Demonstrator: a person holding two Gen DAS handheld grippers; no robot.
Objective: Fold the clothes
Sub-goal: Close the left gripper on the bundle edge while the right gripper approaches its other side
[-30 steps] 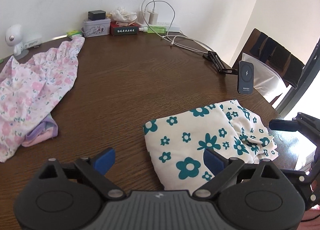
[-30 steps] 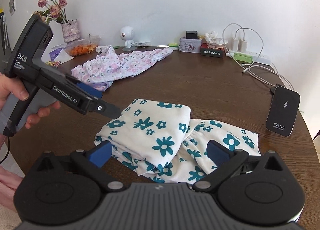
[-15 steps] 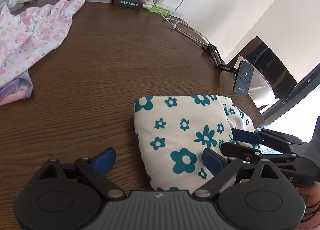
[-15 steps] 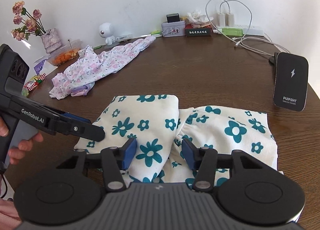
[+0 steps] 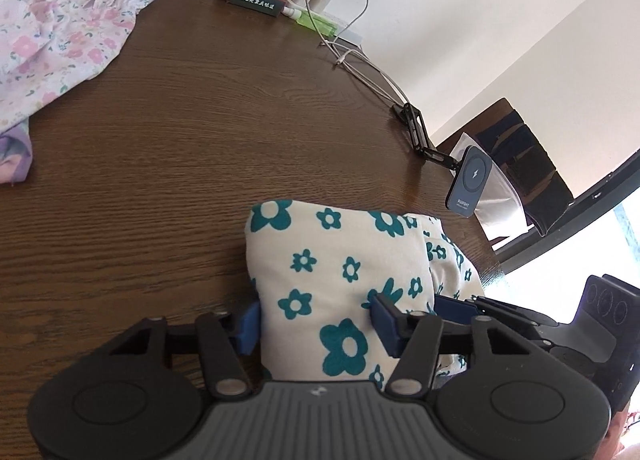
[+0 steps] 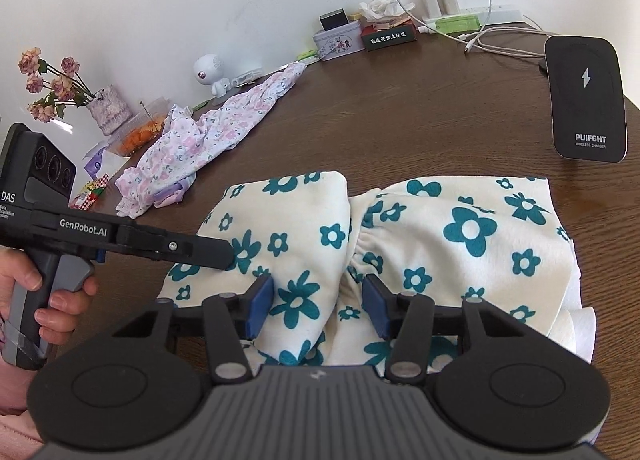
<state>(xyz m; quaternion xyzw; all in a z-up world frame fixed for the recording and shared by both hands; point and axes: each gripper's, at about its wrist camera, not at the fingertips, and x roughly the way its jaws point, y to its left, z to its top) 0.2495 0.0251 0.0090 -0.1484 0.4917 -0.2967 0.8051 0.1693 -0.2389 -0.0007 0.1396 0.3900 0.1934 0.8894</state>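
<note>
On the counter (image 6: 400, 107), the folded garment (image 6: 420, 236) lies nearest, at 6 o'clock. The left tongs (image 6: 224, 254) reach onto it from 9 o'clock; the right tongs (image 6: 316, 306) straddle its near edge. A second garment (image 6: 208, 139) sprawls at 10 o'clock, well apart. The charger (image 6: 586, 99) stands at 2 o'clock, behind the folded garment. A tin (image 6: 336, 39) and a power strip (image 6: 472, 17) line the wall at 12.
</note>
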